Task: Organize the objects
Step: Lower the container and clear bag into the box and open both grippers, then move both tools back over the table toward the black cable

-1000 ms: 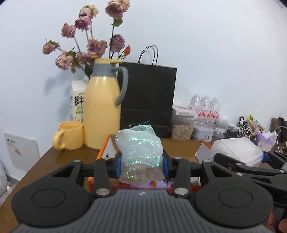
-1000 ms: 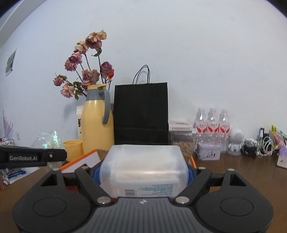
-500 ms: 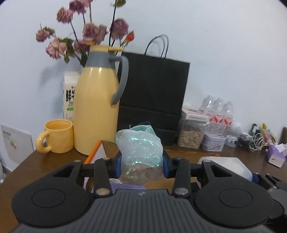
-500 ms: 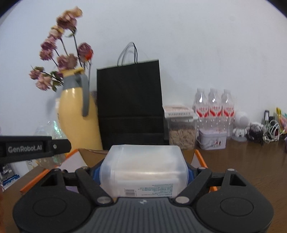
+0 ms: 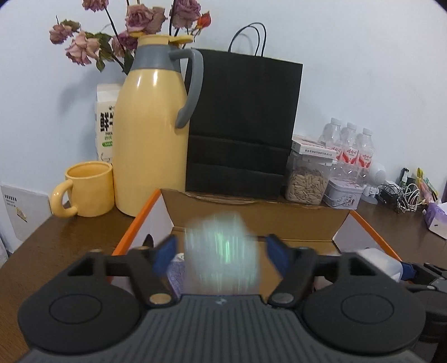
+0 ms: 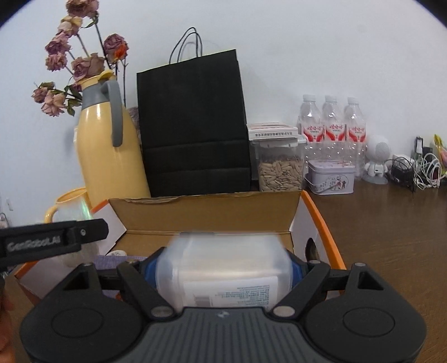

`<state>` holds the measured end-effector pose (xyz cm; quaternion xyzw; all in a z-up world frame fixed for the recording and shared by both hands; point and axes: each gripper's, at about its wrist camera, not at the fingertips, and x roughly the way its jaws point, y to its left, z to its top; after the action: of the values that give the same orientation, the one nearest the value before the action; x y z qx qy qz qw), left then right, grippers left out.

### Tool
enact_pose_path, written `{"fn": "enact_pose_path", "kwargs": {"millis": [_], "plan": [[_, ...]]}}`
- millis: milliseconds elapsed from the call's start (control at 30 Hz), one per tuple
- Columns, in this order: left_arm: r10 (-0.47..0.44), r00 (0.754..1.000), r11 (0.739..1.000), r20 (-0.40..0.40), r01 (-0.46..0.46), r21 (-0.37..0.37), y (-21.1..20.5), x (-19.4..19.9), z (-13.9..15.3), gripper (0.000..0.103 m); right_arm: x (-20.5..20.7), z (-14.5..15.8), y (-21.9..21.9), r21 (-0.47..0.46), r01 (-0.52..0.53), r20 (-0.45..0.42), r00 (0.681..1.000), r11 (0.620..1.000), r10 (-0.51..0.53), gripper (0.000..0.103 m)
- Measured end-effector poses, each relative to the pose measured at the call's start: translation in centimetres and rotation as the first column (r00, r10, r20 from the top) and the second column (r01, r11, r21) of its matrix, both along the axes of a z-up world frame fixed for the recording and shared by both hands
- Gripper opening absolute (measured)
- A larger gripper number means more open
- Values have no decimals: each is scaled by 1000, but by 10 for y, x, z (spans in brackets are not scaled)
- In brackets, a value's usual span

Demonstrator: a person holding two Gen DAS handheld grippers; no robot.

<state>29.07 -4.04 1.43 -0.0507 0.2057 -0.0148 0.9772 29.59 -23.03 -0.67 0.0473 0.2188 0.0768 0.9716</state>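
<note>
Left wrist view: iridescent bag [image 5: 222,251] over cardboard box [image 5: 251,220].
Left gripper [image 5: 220,251] jaws just sprang wide, bag blurred between, unpinched. Seemingly light, crinkly, slippery; pinch mid-body. Right gripper [image 6: 223,266] clamps plastic tub [image 6: 223,268].

Two close wrist views, shared cardboard box [image 5: 251,223].

Looks like a home or small office nook w/ a brown wood table [image 6: 391,223] sitting against a plain white wall. Landmark: black paper bag [image 6: 192,123] standing at the wall. Left of bag, a yellow thermos jug [image 5: 151,134], dried roses [image 5: 139,22], milk carton [image 5: 106,123], yellow mug [image 5: 86,192]. Right of bag, a seed jar [image 6: 280,171], water bottles [image 6: 332,125], a tin [image 6: 331,180], tangled chargers [image 6: 416,167]. Open cardboard box [image 6: 206,212] lying in front of bag.
</note>
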Motion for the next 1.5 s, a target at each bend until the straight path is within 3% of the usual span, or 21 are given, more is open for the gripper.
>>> {"fn": "enact_pose_path", "kwargs": {"millis": [100, 167, 567, 967, 1500], "plan": [[10, 999, 1000, 35, -10, 1, 0, -5, 3, 103, -2, 1, -2, -1, 3, 7, 1000, 1000, -3, 95], [14, 998, 1000, 57, -14, -8, 1, -9, 4, 103, -5, 2, -1, -8, 2, 14, 1000, 1000, -1, 103], [19, 994, 999, 103, -17, -28, 3, -24, 12, 103, -18, 11, -5, -3, 15, 65, 998, 1000, -15, 103], [-28, 984, 999, 178, 30, -14, 9, -70, 19, 103, -62, 24, -14, -39, -30, 128, 991, 999, 35, 103], [-19, 993, 999, 117, 14, 44, 27, -128, -11, 103, -119, 7, -25, -73, -68, 87, 993, 995, 75, 103]]}}
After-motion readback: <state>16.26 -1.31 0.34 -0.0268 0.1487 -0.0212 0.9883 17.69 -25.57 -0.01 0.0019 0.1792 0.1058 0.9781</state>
